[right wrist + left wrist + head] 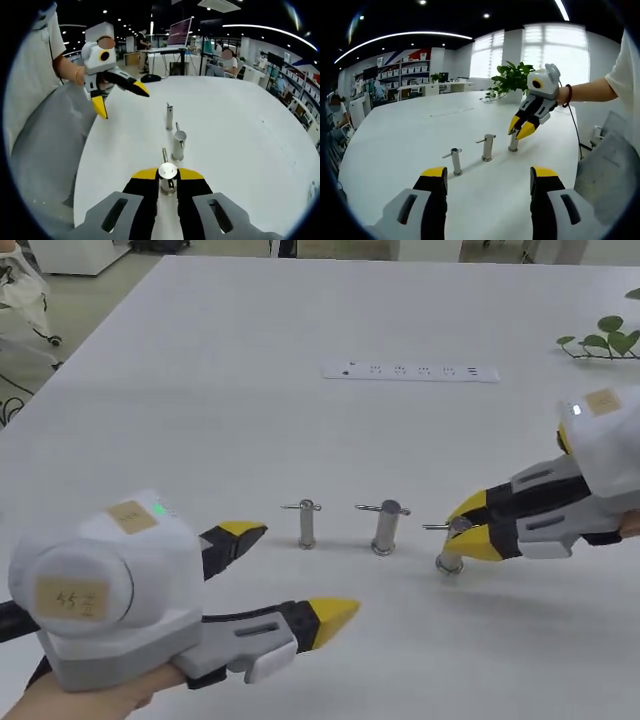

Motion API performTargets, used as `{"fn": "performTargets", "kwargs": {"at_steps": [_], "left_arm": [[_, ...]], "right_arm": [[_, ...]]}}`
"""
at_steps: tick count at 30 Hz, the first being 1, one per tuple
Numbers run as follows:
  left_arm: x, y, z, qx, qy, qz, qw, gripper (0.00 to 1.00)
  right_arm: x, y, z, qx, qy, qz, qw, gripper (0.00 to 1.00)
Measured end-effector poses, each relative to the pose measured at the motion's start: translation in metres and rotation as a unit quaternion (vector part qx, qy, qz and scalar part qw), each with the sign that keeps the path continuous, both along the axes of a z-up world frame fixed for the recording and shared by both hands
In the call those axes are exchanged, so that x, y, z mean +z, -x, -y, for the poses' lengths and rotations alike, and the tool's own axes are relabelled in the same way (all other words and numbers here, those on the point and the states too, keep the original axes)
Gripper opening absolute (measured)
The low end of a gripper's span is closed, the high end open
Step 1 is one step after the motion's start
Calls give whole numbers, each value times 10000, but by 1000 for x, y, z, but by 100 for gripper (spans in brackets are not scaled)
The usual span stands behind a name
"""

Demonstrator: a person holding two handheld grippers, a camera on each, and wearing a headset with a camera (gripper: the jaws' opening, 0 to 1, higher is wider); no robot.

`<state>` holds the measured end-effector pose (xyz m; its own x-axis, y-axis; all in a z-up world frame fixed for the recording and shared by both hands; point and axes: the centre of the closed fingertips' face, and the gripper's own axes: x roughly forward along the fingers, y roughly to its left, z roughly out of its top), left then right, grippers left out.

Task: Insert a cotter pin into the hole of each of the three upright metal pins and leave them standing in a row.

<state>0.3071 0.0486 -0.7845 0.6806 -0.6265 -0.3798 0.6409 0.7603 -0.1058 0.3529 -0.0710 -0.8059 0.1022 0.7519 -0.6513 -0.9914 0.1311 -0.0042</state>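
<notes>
all views share the row of pins (384,530): head view down from its near side, left gripper view from off its left end, right gripper view along it, tight at its right end.

I see the left pin (307,527), middle pin (385,531) and right pin (449,562) in a row on the table (200,390), with a power strip (410,371) behind them, toward the far edge.
</notes>
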Motion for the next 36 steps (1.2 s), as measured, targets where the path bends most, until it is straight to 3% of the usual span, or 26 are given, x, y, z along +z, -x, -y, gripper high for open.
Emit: {"fn": "performTargets", "kwargs": {"at_steps": [7,23,36], "left_arm": [[3,1,-4,117,74,14,9999,68],[-1,1,-10,180,-32,-33,9998,67],[-2,-1,-15,245,-82,-44,9997,67]], "right_arm": [[-1,-12,12,-127,35,19,9999,14],[-13,-29,20,-119,124,22,9999,14],[-14,-24,19,109,16,-94,9999,14]]}}
